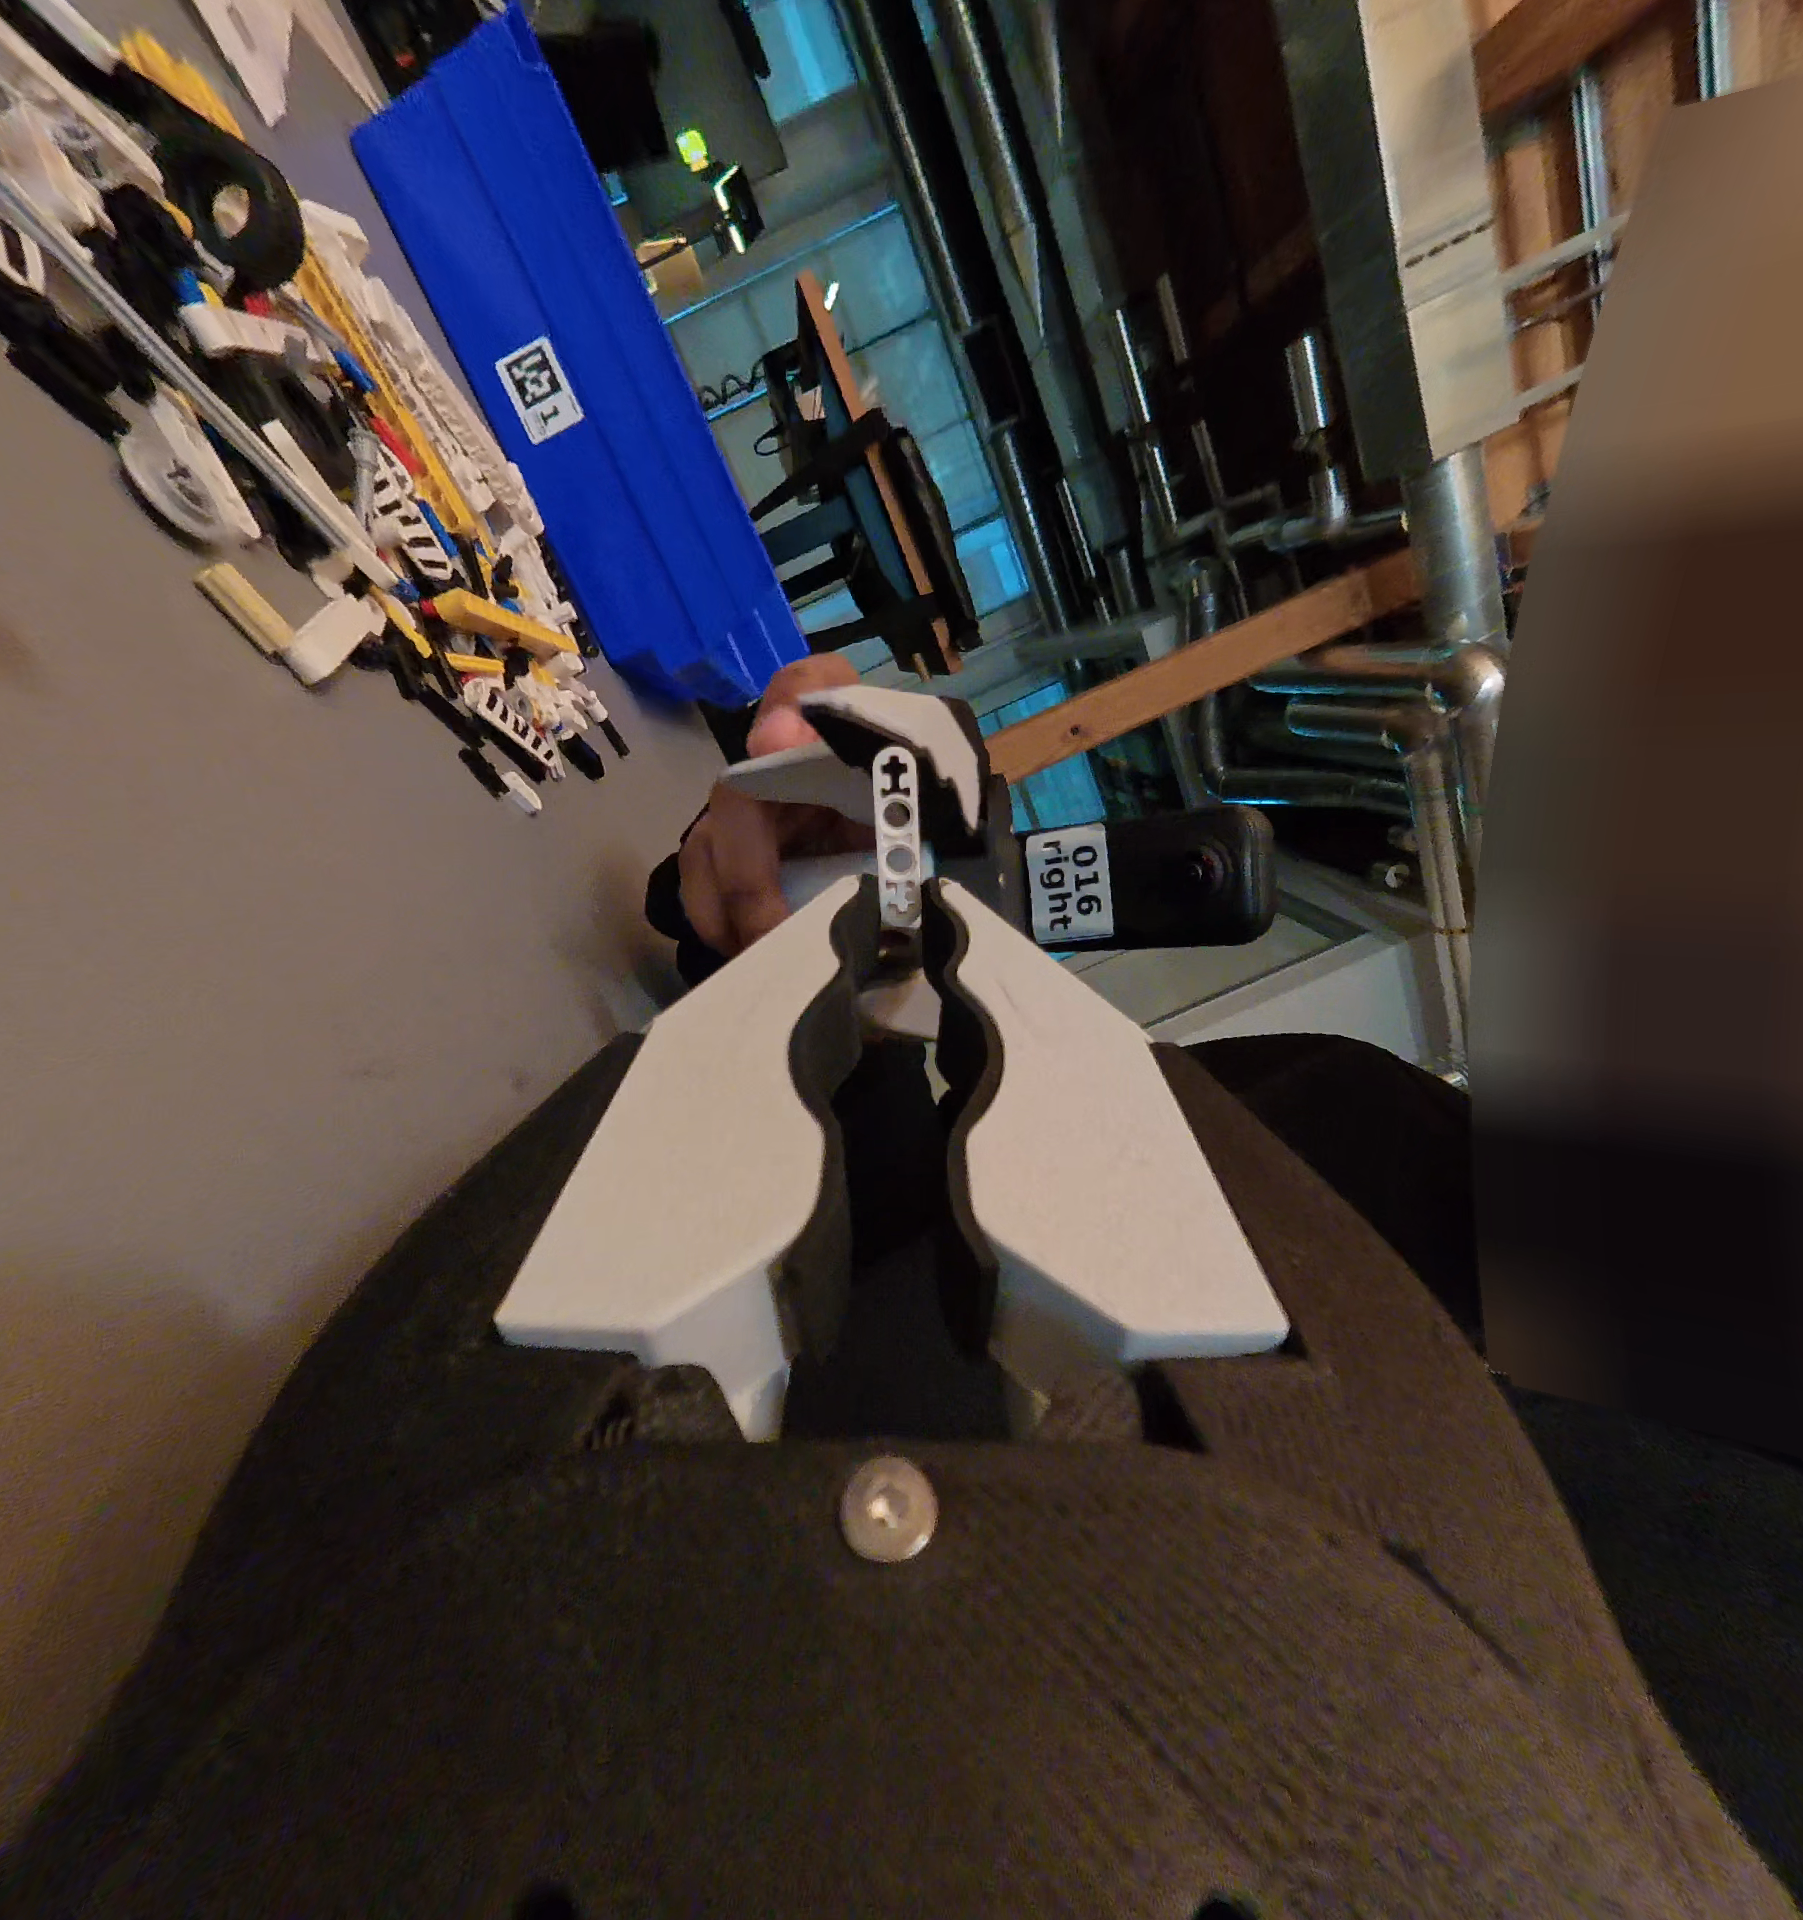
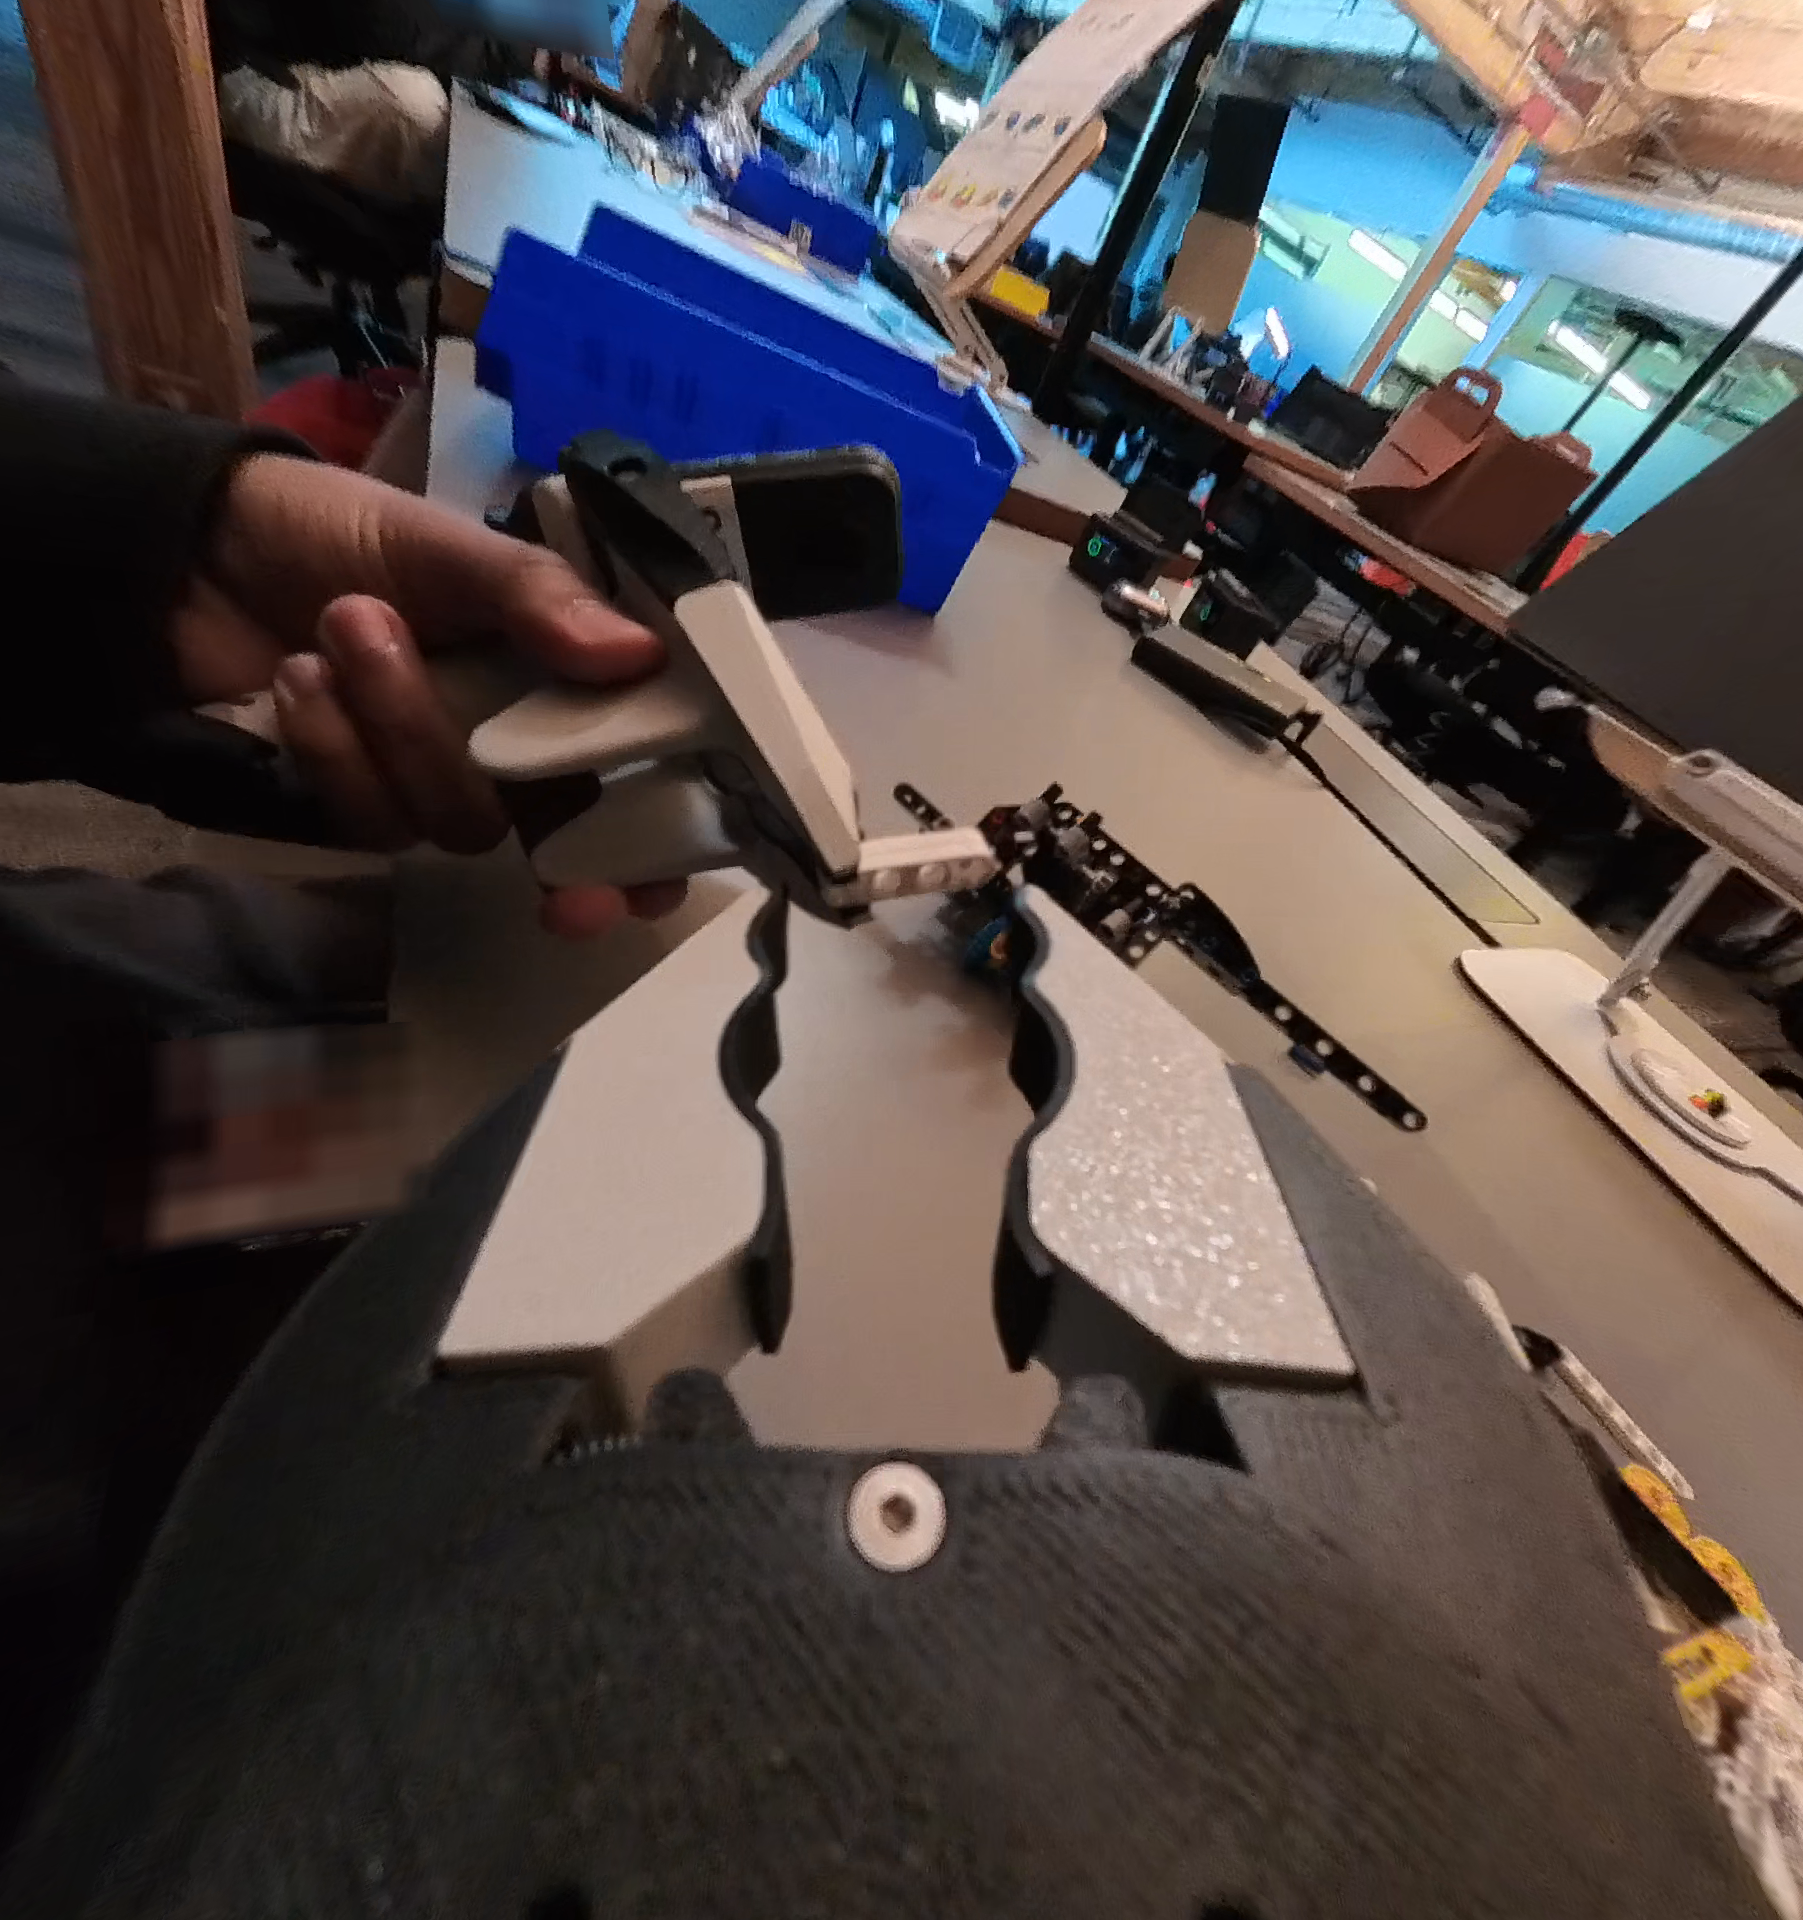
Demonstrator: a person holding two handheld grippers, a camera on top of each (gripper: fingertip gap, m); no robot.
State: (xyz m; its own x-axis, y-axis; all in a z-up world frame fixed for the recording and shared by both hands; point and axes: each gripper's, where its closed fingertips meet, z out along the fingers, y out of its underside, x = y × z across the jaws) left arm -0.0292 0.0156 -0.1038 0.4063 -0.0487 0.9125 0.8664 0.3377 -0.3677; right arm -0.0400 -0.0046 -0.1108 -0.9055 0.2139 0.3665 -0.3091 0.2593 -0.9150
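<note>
Lower end of white beam (image 1: pixel 898 844) hidden between left gripper (image 1: pixel 899 902) pads; brick pile (image 1: pixel 253 395) cut by left edge; black assembly (image 2: pixel 1115 883) blurred, partly behind right gripper (image 2: pixel 892 914) finger.

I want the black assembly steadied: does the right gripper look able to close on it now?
Probably yes: the right gripper is open, the black assembly just ahead; only the white beam crosses nearby.
</note>
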